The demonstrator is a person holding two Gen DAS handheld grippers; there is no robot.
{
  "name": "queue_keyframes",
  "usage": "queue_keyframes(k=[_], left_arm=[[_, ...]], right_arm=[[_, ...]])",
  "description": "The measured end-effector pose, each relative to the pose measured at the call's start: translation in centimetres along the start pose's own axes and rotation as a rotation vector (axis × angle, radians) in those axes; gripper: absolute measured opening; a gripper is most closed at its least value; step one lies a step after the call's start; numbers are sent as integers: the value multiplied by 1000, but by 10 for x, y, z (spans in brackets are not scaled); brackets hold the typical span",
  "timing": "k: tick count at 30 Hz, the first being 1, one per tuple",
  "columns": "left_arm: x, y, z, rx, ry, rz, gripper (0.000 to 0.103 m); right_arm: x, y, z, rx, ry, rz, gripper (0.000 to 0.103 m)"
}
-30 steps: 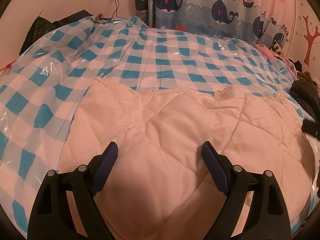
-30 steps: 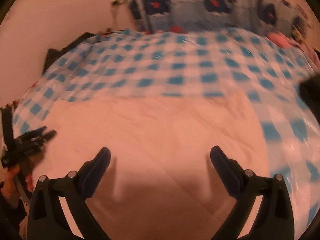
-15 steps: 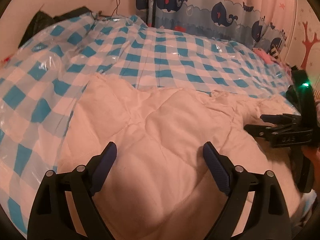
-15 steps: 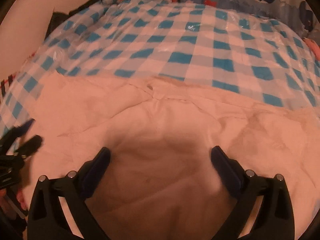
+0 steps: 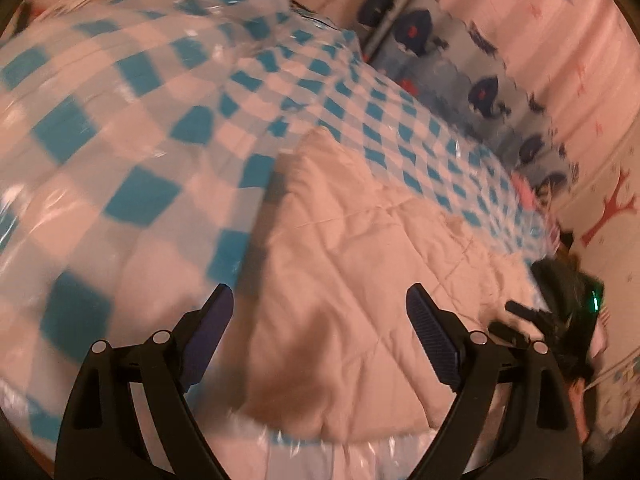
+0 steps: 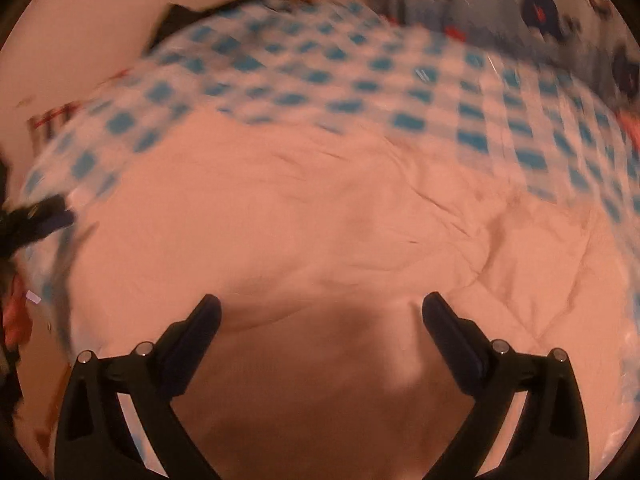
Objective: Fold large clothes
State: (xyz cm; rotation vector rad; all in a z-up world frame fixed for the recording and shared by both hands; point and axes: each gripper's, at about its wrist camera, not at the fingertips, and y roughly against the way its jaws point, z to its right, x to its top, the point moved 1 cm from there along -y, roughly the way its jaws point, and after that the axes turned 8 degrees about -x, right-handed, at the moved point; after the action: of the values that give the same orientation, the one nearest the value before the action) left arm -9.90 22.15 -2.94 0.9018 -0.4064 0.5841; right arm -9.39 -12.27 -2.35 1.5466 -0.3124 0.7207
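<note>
Fabric fills both views: your quilted cream garment (image 5: 360, 264) lies spread on the blue-checked plastic sheet (image 5: 132, 128), reaching its near edge. Your left gripper (image 5: 320, 320) and right gripper (image 6: 320, 320) hover over it, jaws apart, gripping nothing

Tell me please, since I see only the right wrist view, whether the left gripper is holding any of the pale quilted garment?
Observer: No. The left gripper is open, with nothing pinched; the pale quilted garment lies below it.
Operator: Where is it relative to the garment's edge?
Observer: Its left finger is over the blue-and-white checked plastic sheet, its right finger over the garment.
Operator: Can you see my right gripper from there?
Observer: Yes, the right gripper shows dark and blurred at the garment's far right, with a green light beside it.
</note>
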Motion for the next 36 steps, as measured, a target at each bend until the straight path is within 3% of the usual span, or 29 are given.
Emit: queue_keyframes(k=[3,6,11,15,17,20,24,30,36], left_arm=[[-7,16,-19,-43,101,-11,85],[-19,23,-33,-110,202,-45,85],[-46,17,-46,-239,379,-109,85],[-66,11,-57,-274,496,-131,85],[-72,10,-59,-280,524,-124,85],[-80,5,-57,-296,556,-129,85],[-82,-7,-43,-333,545,-138,86],[-81,-43,-11,-429,563,-121,87],[-71,-81,-9,-393,647,-56,88]], right_arm=[[-20,34,-37,29,143,76,97],[-45,43,-75,-27,352,83,97],[-71,22,-100,-197,584,55,97],[-82,0,-106,-300,706,41,97],[-76,-5,-98,-285,661,39,97],[-47,-2,-48,-86,266,8,97],[-39,0,-8,75,-4,9,97],[-33,0,-3,106,-39,12,97],[-50,10,-13,115,0,6,97]])
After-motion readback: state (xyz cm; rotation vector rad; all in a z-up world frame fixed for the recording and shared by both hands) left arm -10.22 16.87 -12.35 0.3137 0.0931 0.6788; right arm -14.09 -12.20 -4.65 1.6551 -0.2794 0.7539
